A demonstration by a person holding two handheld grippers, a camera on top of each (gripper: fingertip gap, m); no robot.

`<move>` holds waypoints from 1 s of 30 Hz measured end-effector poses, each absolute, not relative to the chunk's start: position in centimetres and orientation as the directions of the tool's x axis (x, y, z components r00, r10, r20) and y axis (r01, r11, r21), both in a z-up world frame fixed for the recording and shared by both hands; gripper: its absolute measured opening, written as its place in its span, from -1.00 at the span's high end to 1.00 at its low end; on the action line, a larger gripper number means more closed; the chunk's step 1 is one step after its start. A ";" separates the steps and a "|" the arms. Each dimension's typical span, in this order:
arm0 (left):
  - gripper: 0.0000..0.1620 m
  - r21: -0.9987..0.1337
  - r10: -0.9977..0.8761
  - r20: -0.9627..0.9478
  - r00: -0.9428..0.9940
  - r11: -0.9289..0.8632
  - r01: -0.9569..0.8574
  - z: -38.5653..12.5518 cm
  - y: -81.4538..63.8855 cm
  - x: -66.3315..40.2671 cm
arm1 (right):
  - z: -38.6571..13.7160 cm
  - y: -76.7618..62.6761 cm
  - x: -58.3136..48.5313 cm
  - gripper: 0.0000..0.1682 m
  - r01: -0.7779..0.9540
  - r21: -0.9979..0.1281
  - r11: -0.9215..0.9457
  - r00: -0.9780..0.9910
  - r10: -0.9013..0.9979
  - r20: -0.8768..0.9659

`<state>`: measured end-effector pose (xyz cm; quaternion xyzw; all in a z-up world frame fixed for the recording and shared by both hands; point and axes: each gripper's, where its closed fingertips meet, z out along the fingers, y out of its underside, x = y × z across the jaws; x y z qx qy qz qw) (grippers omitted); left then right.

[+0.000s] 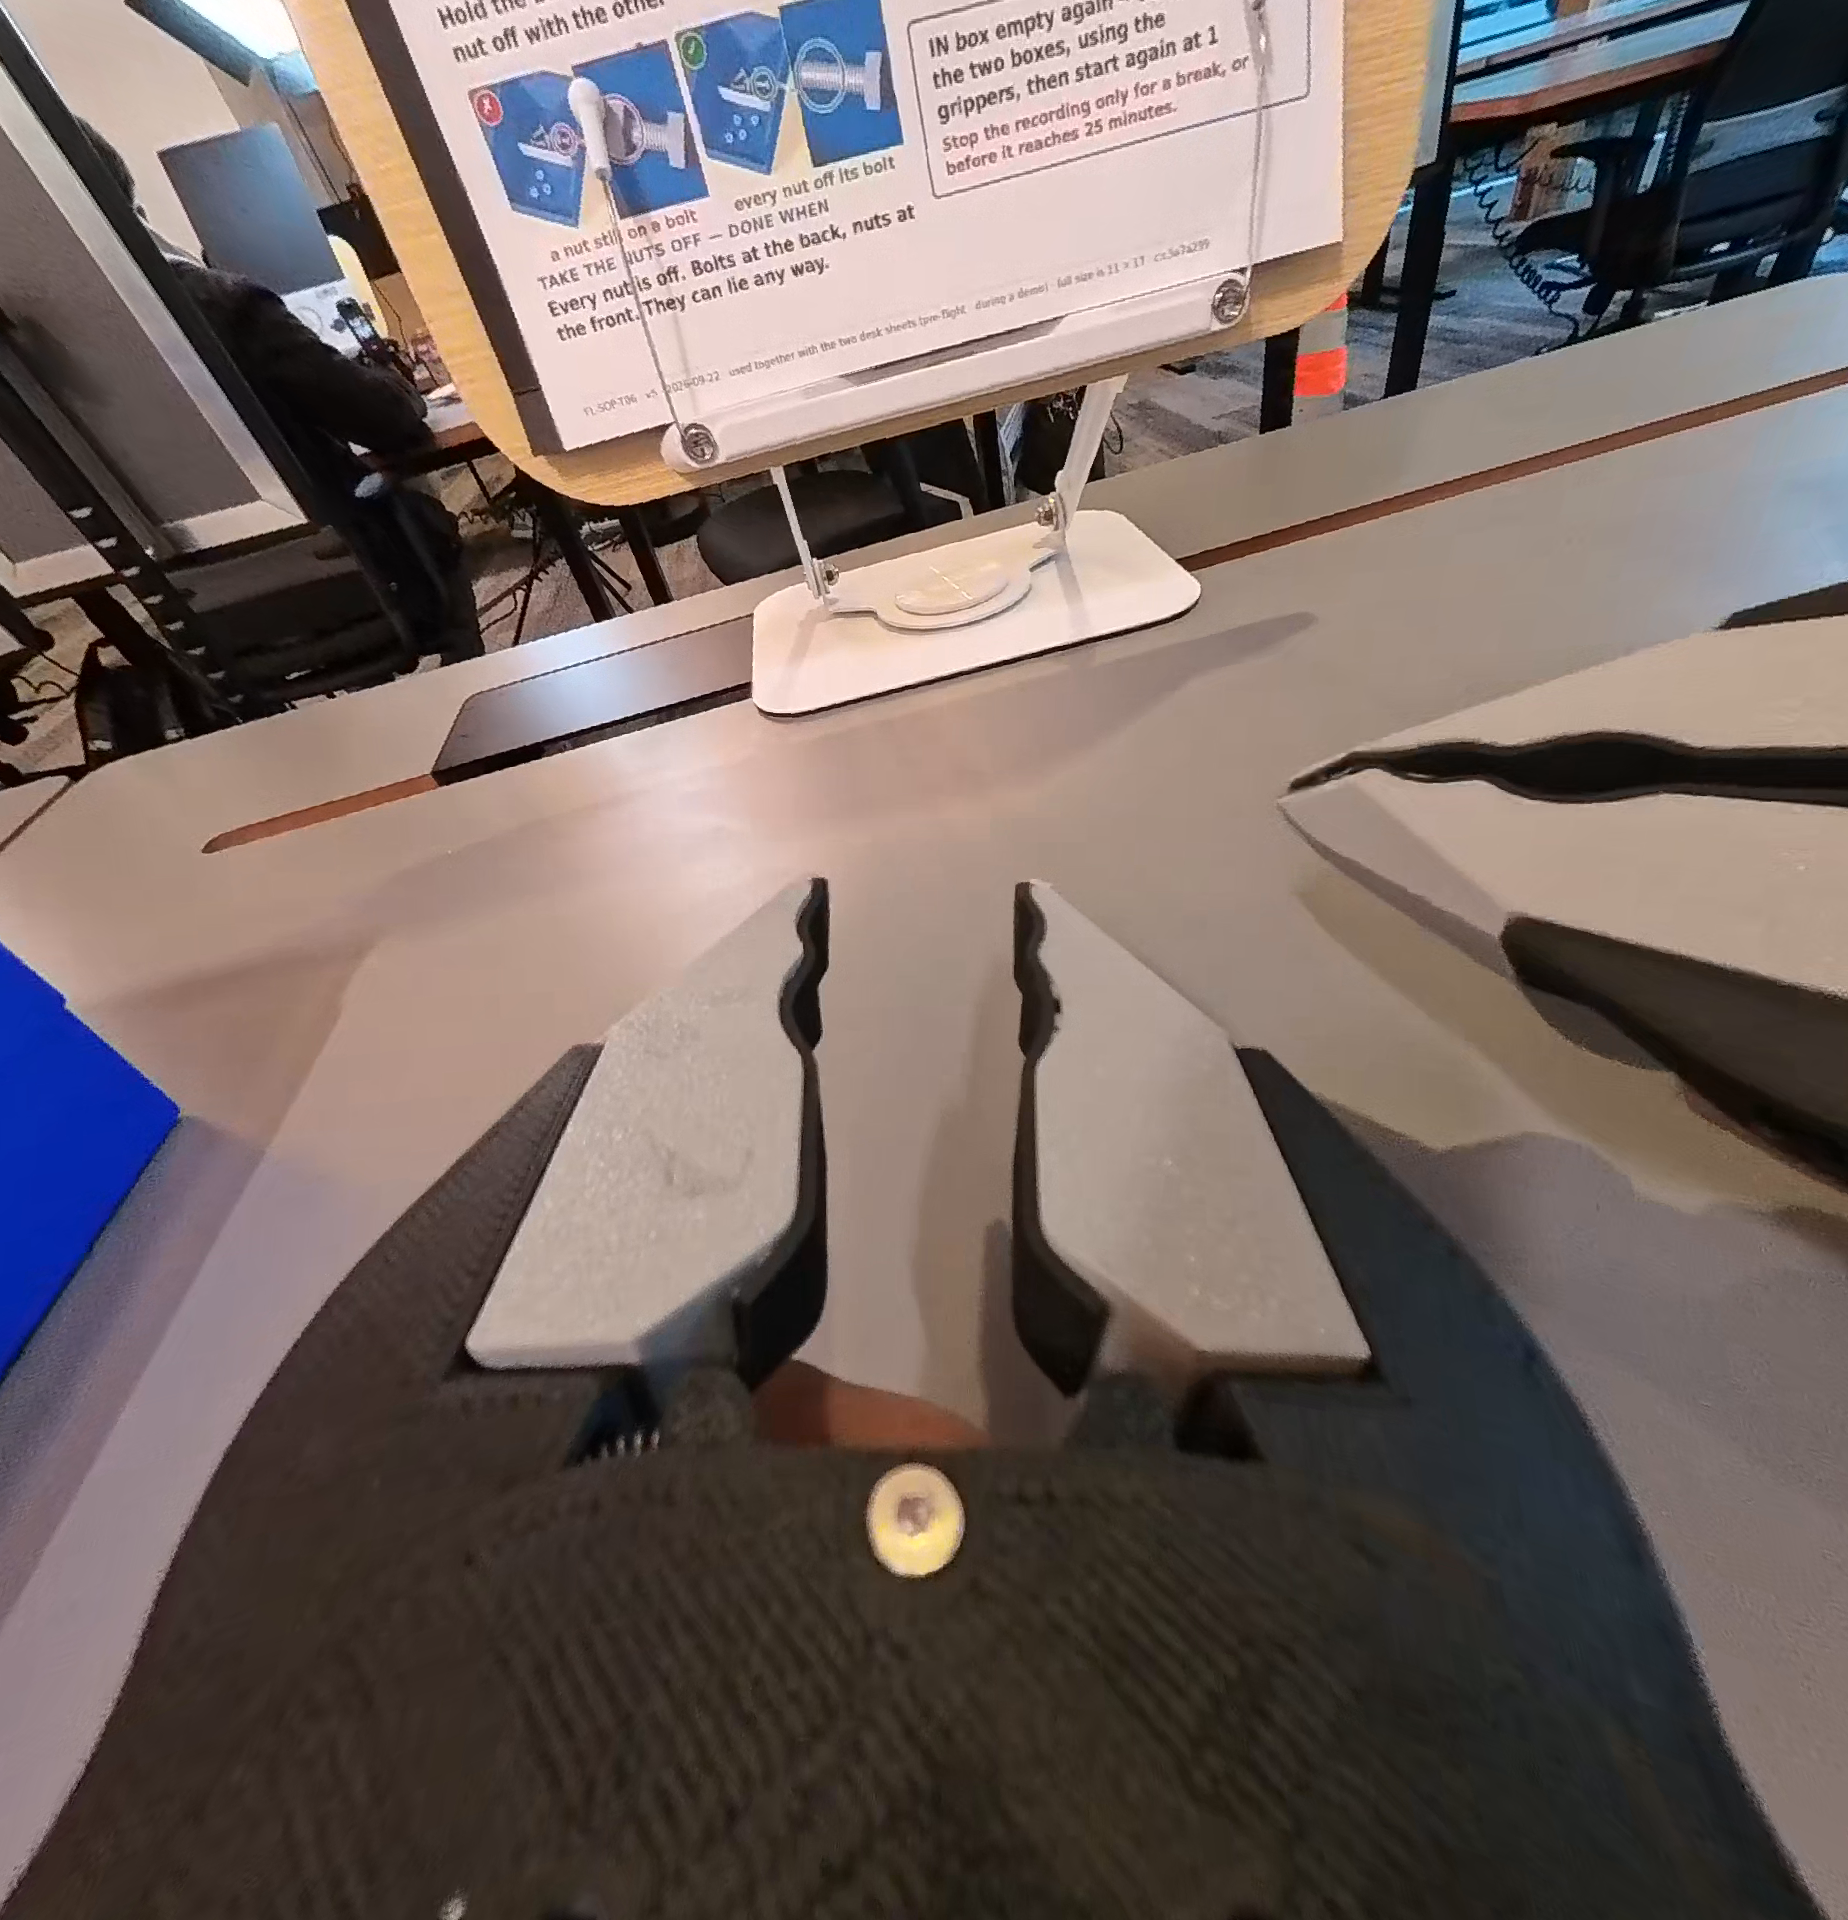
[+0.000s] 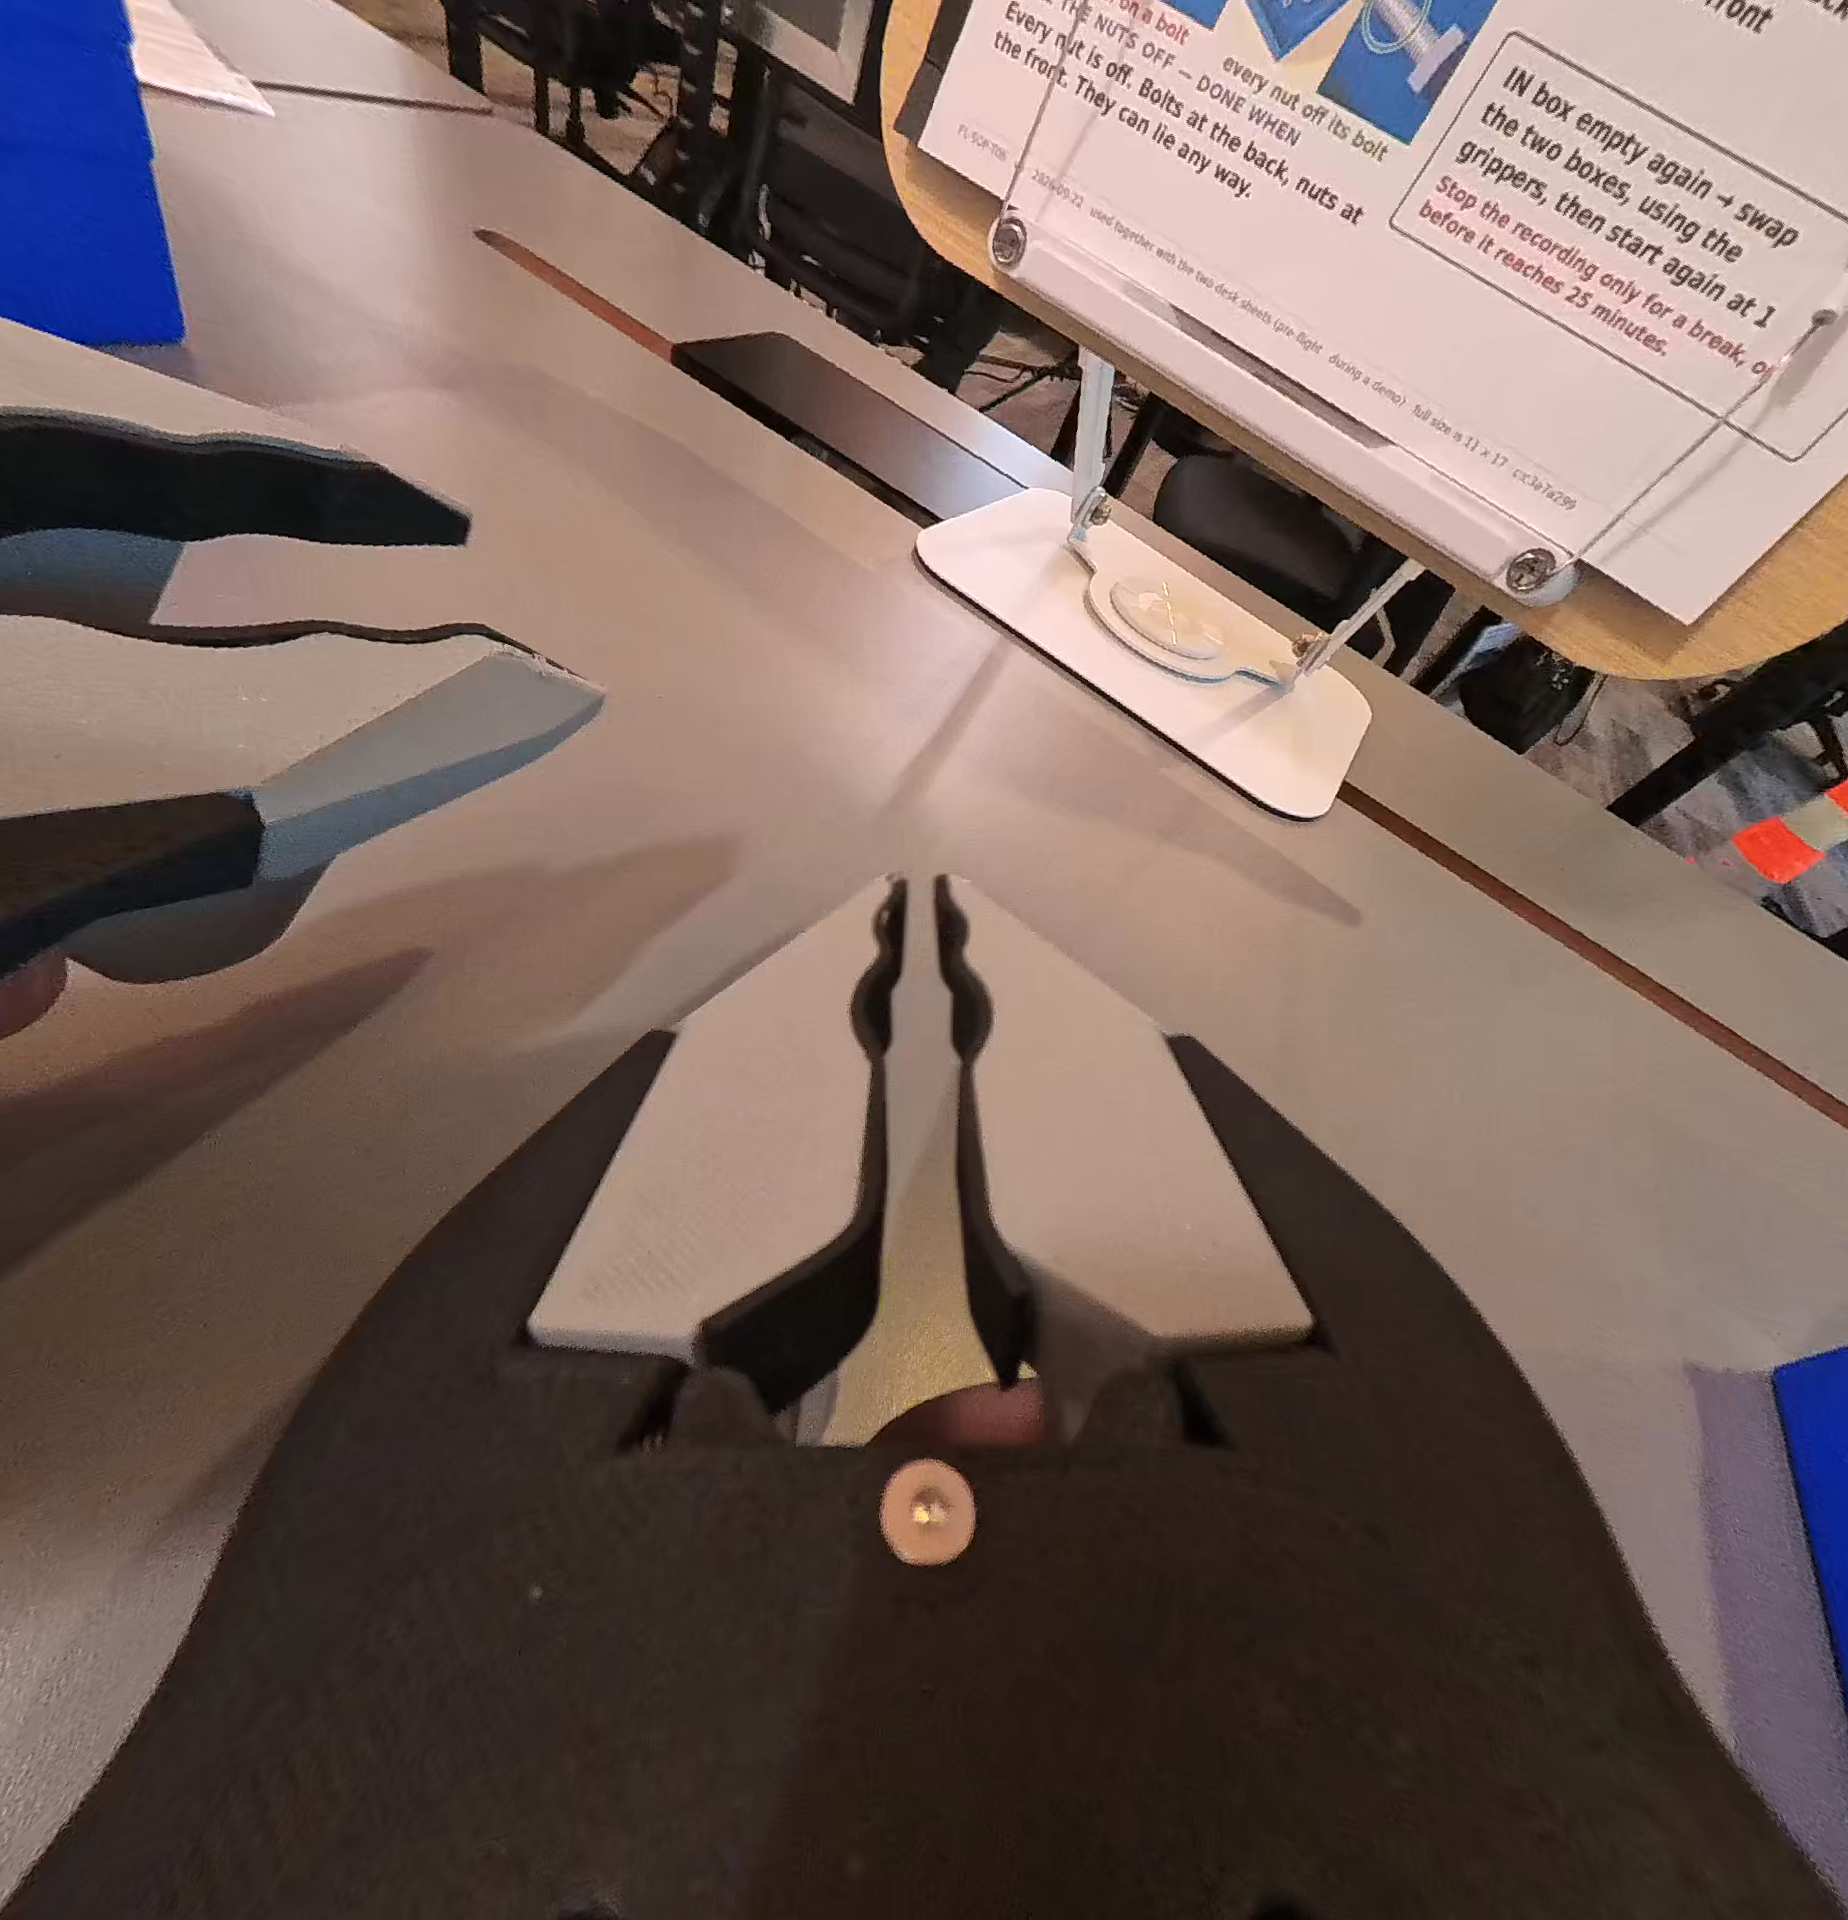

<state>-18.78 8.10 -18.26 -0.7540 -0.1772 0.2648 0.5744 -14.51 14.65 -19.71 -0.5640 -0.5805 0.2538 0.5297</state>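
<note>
Nothing was held by either gripper, and no loose object was seen lying on the grey desk within reach — so how anything there would handle, or where it should be gripped, could not be judged.

The left gripper was held low over the middle of the desk with its fingers parted by a clear gap; only bare desk showed between the pads, and nothing was touched by them. The right gripper was held just beside it, its fingers drawn almost together, with only a thin slit left at the tips and nothing pinched between them. In each wrist view the other gripper was seen coming in from the side, near but apart.

At the far edge of the desk a white stand was set, and a printed sheet on a wooden board was carried by it. Blue boxes were glimpsed at the sides — one by the left edge, one by the right edge — but their contents were hidden.
</note>
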 end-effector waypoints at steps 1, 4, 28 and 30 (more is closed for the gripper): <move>0.58 -0.960 0.575 -0.198 0.794 -0.278 -0.037 -18.3 8.0 -18.9 | -19.7 14.6 -14.5 0.84 0.384 -0.893 0.233 0.192 0.926 0.324; 0.58 -0.952 0.596 -0.211 0.775 -0.306 -0.024 -18.6 7.3 -19.5 | -19.8 14.3 -14.6 0.57 0.379 -0.895 0.235 0.167 0.934 0.316; 0.32 -0.926 0.825 -0.155 0.544 -0.313 0.212 -8.6 -24.0 -30.0 | -19.0 13.7 -14.0 0.37 0.356 -0.899 0.257 0.119 0.941 0.316; 0.32 -0.859 0.807 -0.195 0.558 -0.415 0.300 -11.3 -25.0 -31.9 | -19.1 13.8 -14.0 0.37 0.356 -0.902 0.246 0.121 0.944 0.306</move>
